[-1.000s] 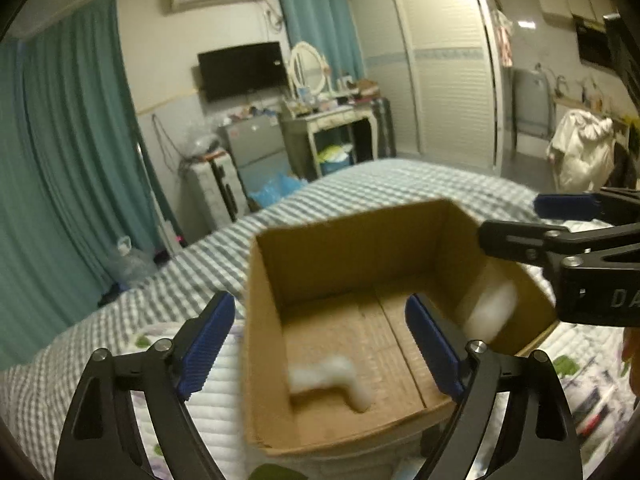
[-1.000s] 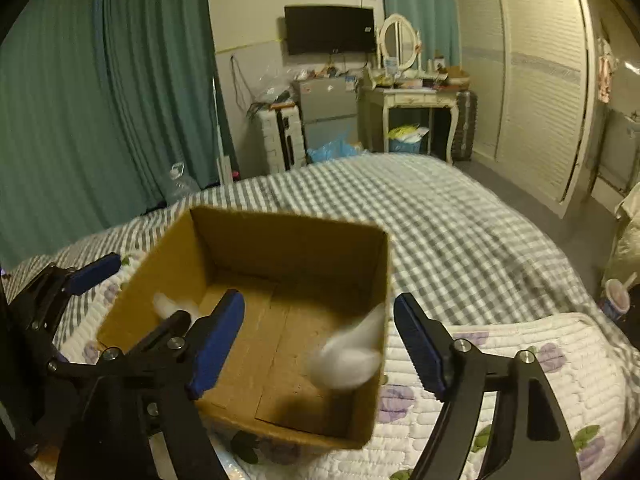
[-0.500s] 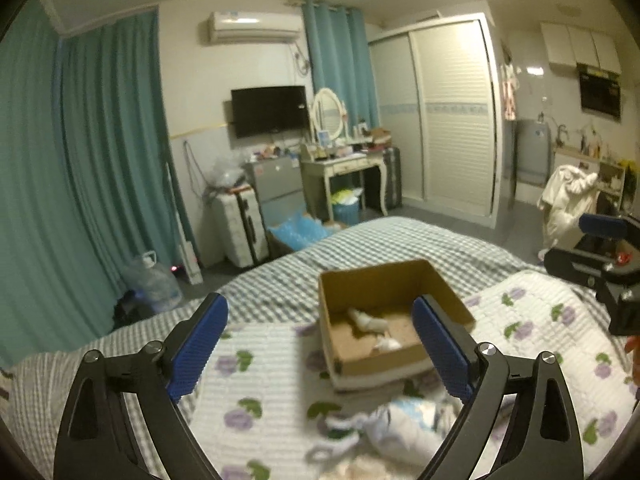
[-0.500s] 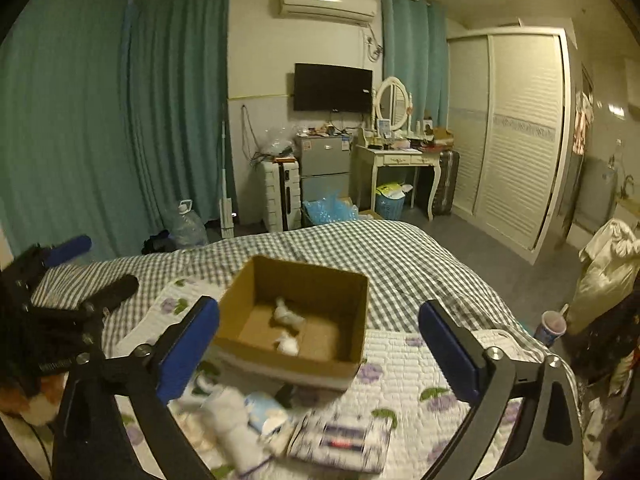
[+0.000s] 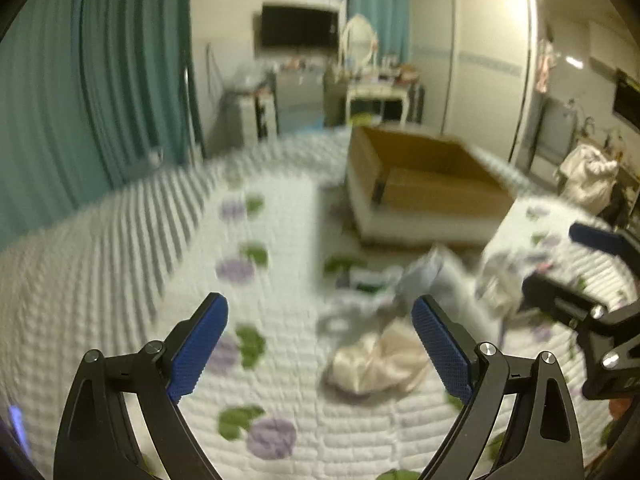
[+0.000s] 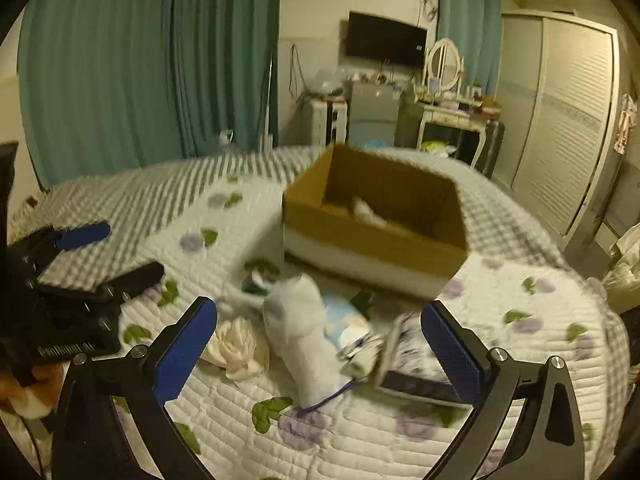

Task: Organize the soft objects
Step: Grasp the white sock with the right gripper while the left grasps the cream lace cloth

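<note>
A brown cardboard box (image 6: pixel 376 236) stands on the bed and holds a white soft item (image 6: pixel 366 212); the box also shows in the left wrist view (image 5: pixel 428 184). In front of it lies a pile of soft things: a cream cloth (image 6: pixel 236 344), a white sock (image 6: pixel 304 340) and a light blue item (image 6: pixel 344 320). The cream cloth (image 5: pixel 376 360) lies just ahead of my left gripper (image 5: pixel 320 340), which is open and empty. My right gripper (image 6: pixel 316 340) is open and empty, low over the white sock. The left gripper shows at the left of the right wrist view (image 6: pixel 92 248).
The bed has a white quilt with purple flowers (image 6: pixel 400 432) over a grey checked cover. A dark patterned pouch (image 6: pixel 416 372) lies at the right of the pile. Teal curtains (image 6: pixel 140 60), a dresser (image 6: pixel 444 116) and a white wardrobe (image 6: pixel 560 112) stand beyond the bed.
Both grippers have pulled back from the box, then dropped low toward the pile in front of it. The white items stay in the box. Both grippers remain open.
</note>
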A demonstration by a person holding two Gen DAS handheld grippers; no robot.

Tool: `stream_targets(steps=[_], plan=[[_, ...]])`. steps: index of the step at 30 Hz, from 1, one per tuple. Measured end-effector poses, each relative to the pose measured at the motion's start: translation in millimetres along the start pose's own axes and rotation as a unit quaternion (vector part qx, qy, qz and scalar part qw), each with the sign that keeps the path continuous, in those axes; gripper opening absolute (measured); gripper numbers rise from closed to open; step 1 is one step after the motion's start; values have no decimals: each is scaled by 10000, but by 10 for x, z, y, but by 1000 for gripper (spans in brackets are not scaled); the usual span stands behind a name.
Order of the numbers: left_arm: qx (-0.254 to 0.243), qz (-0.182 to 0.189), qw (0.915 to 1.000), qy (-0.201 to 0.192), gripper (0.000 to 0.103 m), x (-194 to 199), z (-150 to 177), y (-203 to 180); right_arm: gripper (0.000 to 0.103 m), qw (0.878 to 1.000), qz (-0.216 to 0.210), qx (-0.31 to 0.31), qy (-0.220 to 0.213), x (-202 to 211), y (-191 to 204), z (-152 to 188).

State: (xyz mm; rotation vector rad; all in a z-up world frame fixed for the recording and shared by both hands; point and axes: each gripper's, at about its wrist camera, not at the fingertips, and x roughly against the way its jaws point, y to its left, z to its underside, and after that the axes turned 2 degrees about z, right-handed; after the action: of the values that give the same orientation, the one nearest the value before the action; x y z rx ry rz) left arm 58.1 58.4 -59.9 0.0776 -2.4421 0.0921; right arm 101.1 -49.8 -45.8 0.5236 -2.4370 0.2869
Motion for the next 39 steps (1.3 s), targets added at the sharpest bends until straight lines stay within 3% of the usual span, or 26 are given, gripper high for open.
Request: stream_targets(steps=[6, 10, 12, 16, 20, 24, 39], plan=[[-27, 464, 9961, 756, 93, -535, 484, -150, 99, 9986, -234, -122, 469, -629, 21, 214], [-129, 629, 9943, 853, 93, -659, 546, -267, 97, 9972, -320, -94, 670, -926, 50, 243], [-158, 656, 9938, 887, 93, -739, 545, -330, 91, 9964, -385, -101, 748, -1035, 70, 274], [-114, 771, 9928, 906, 78, -801, 542, -336, 73, 9960, -331, -107, 819, -1159, 62, 368], [-117, 912, 9924, 816, 45, -757, 549, -311, 49, 9957, -521, -357, 682, -1079, -3, 376], [-156, 910, 9930, 731, 26, -657, 542, -295, 39, 9966, -485, -385, 539, -944, 9, 397], [-170, 1024, 9943, 263, 21, 263, 407, -263, 36, 9947, -593, -839, -97, 172, -128, 280]])
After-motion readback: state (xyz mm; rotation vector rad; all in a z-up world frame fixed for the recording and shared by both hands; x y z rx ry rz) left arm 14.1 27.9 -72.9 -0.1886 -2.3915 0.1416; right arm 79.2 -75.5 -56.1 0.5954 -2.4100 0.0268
